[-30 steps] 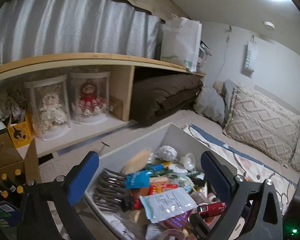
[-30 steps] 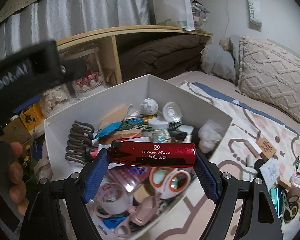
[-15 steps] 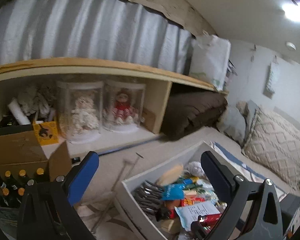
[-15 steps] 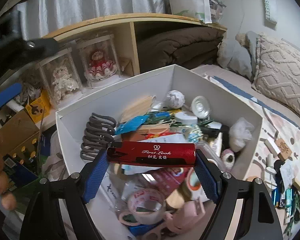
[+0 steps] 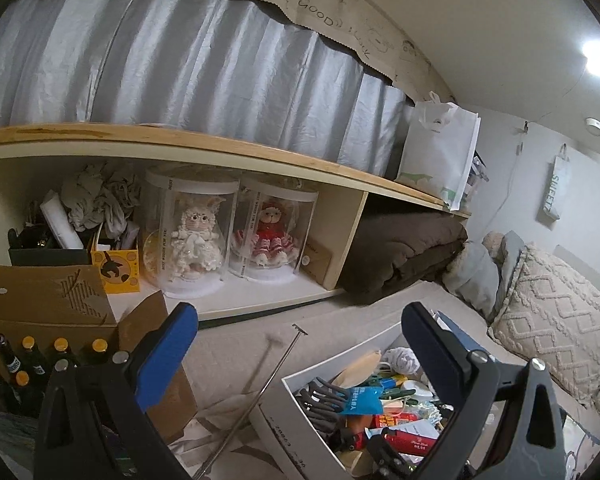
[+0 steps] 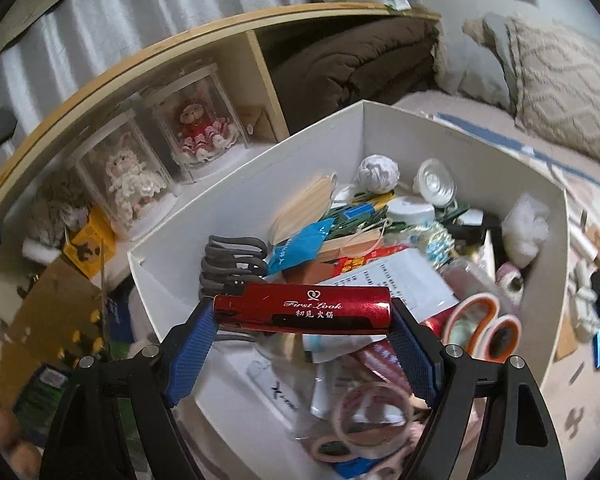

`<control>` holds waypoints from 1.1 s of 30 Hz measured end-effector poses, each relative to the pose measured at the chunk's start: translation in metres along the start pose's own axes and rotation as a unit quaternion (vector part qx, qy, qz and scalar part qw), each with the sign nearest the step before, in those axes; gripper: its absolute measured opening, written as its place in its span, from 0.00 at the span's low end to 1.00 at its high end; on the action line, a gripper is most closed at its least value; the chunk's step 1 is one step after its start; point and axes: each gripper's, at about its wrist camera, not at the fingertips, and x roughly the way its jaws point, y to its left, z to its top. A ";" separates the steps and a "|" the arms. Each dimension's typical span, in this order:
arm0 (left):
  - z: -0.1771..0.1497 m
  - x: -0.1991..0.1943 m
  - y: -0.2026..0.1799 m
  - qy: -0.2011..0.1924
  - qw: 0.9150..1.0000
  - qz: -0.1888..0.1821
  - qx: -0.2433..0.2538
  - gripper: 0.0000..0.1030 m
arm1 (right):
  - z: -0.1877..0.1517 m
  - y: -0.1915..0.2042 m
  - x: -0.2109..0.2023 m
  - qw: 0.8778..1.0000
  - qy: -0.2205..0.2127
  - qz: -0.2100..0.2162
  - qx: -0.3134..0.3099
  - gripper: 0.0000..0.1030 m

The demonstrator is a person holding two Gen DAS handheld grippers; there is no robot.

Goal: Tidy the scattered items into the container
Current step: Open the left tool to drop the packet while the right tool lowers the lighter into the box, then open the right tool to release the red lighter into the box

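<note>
My right gripper (image 6: pixel 302 314) is shut on a red lighter (image 6: pixel 300 309), held crosswise between its blue pads above the near-left part of the white box (image 6: pixel 236 204). The box is crowded with small items: a grey hair claw (image 6: pixel 232 258), orange scissors (image 6: pixel 488 326), a tape roll (image 6: pixel 374 414), a printed paper slip (image 6: pixel 392 280). My left gripper (image 5: pixel 300 344) is open and empty, held to the left of the same box (image 5: pixel 284 428), pointing at the shelf. The red lighter also shows in the left wrist view (image 5: pixel 410 442).
A wooden shelf (image 5: pixel 220 148) holds two cased dolls (image 5: pixel 196 236) and a brown blanket (image 5: pixel 400 252). A cardboard carton of bottles (image 5: pixel 48 344) stands at the left. A thin metal rod (image 5: pixel 260 384) lies on the bed. Several loose items (image 6: pixel 596 272) lie right of the box, near pillows (image 5: pixel 556 324).
My right gripper has moved forward and lower over the box with the lighter still held. My left gripper has swung left, away from the box, and stays open.
</note>
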 end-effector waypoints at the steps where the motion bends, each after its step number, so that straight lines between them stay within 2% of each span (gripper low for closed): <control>1: 0.000 0.000 0.000 0.000 1.000 -0.001 -0.001 0.99 | 0.001 -0.001 0.001 1.000 0.002 0.003 0.011 0.81; 8: -0.001 -0.002 -0.002 -0.001 1.000 -0.001 0.009 0.99 | 0.000 -0.015 0.013 0.991 0.030 0.044 0.122 0.81; 18: -0.001 0.000 0.001 0.000 1.000 0.014 0.010 0.99 | -0.002 -0.017 0.020 0.983 0.042 0.058 0.170 0.81; 25: -0.001 0.000 0.002 -0.001 1.000 0.012 0.012 0.99 | -0.007 -0.016 0.023 0.971 0.070 0.094 0.207 0.81; 33: -0.002 -0.001 -0.003 -0.004 1.000 0.008 0.016 0.99 | -0.014 -0.018 0.022 0.960 0.088 0.096 0.250 0.81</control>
